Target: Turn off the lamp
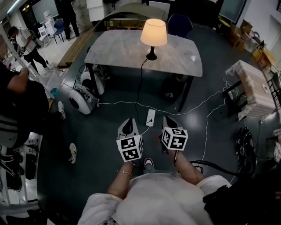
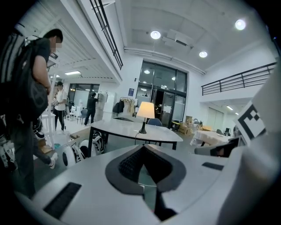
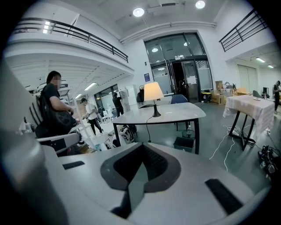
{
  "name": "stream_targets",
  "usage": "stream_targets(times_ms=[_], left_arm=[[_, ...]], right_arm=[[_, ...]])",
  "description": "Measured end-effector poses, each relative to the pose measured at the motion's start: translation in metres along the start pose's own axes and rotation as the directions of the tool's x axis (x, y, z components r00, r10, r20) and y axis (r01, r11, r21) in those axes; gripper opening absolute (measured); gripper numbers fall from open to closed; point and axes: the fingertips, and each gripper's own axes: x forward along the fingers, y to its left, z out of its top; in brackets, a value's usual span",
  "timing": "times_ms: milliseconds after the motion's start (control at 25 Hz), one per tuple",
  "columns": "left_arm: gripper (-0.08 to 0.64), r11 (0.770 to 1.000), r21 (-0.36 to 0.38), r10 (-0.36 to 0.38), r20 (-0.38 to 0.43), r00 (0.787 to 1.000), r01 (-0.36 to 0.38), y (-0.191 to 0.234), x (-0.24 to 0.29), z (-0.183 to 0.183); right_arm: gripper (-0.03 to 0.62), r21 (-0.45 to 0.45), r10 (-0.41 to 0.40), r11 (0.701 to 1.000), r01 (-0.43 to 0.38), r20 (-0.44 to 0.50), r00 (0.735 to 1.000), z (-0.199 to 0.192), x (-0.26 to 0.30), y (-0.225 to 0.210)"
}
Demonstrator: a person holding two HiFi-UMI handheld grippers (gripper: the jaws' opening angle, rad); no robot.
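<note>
While the grey table (image 1: 115, 50) stands well ahead on the dark floor, the lit lamp (image 1: 153, 33) is upright near the middle of its top. Left gripper (image 1: 127, 122) and right gripper (image 1: 166, 120) are level side by side, jaws closed and empty. A white power strip (image 1: 150, 117) lies on the floor between them.

Lit brightly by ceiling spots (image 3: 138, 12) above the lamp (image 3: 153, 93), warmed around it, dimmed on the floor (image 1: 109, 132) below, bowed at the edges, blurred up close.
</note>
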Motion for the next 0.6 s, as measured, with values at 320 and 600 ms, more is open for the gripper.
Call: stream_targets(times_ms=[320, 600], left_arm=[[-0.002, 0.999, -0.002, 0.033, 0.012, 0.999, -0.033, -0.013, 0.051, 0.014], [-0.002, 0.998, 0.024, 0.055, -0.009, 0.998, -0.054, -0.017, 0.073, 0.013]], right_arm=[[0.0, -0.015, 0.042, 0.999, -0.042, 0.0, 0.999, 0.029, 0.042, -0.025], [-0.002, 0.018, 0.042, 0.999, -0.042, -0.031, 0.999, 0.031, 0.069, -0.046]])
